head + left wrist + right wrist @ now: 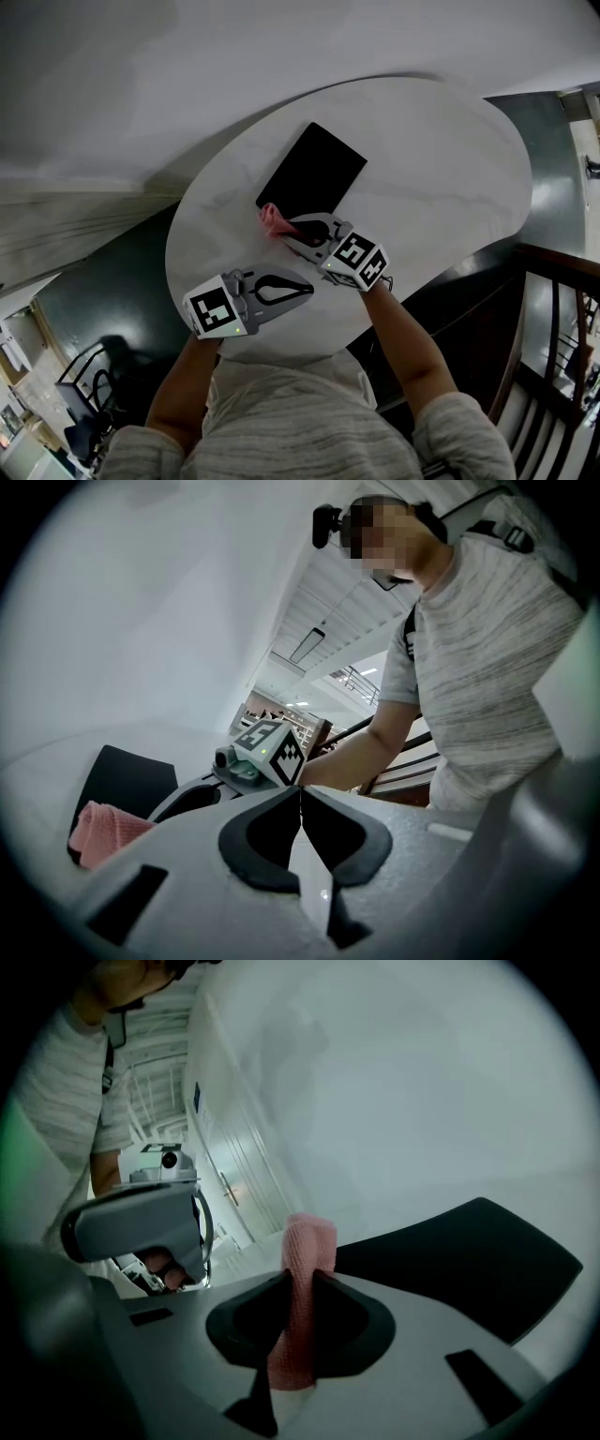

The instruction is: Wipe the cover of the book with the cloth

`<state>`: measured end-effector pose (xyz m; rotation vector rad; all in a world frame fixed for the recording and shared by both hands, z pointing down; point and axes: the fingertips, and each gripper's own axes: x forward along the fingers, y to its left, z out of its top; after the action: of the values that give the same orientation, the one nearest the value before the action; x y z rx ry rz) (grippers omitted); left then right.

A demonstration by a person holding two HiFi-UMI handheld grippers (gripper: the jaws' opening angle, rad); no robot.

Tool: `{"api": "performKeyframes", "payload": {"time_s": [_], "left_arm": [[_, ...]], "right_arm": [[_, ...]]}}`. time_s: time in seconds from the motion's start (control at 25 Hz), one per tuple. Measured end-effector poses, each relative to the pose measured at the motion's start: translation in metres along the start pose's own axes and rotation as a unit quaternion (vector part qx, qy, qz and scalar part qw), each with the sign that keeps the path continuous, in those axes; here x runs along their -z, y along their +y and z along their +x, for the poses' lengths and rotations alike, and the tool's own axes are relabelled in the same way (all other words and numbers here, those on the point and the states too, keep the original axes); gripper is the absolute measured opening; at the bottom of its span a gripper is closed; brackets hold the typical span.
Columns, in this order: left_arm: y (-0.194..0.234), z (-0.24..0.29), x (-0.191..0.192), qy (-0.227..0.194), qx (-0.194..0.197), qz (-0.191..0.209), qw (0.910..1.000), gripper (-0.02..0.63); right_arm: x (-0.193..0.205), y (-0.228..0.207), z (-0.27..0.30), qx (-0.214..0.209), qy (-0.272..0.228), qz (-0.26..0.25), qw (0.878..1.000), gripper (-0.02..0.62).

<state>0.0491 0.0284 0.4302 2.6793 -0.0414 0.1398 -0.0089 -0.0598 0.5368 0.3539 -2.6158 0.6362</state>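
A black book [312, 171] lies flat on the round white table [441, 187], also seen as a dark slab in the right gripper view [469, 1251] and the left gripper view [122, 780]. My right gripper [284, 225] is shut on a pink cloth [273, 217] at the book's near corner; the cloth [302, 1288] stands pinched between the jaws. The pink cloth [98, 832] shows at lower left in the left gripper view. My left gripper [305, 290] rests on the table nearer the person, jaws closed tip to tip on nothing [300, 794].
The table's near edge lies just before the person's torso [300, 422]. Dark floor [122, 291] surrounds the table, with a wooden railing [562, 319] at right and a pale wall [187, 75] behind the table.
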Motion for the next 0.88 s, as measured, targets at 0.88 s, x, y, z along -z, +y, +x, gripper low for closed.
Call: {"api": "performKeyframes", "payload": {"time_s": [0.88], "left_arm": [[0.019,0.012,-0.009,0.004,0.01,0.005,0.9999,0.017]], "right_arm": [[-0.018,-0.085,-0.023,0.085,0.123,-0.066,0.987,0.052]]}}
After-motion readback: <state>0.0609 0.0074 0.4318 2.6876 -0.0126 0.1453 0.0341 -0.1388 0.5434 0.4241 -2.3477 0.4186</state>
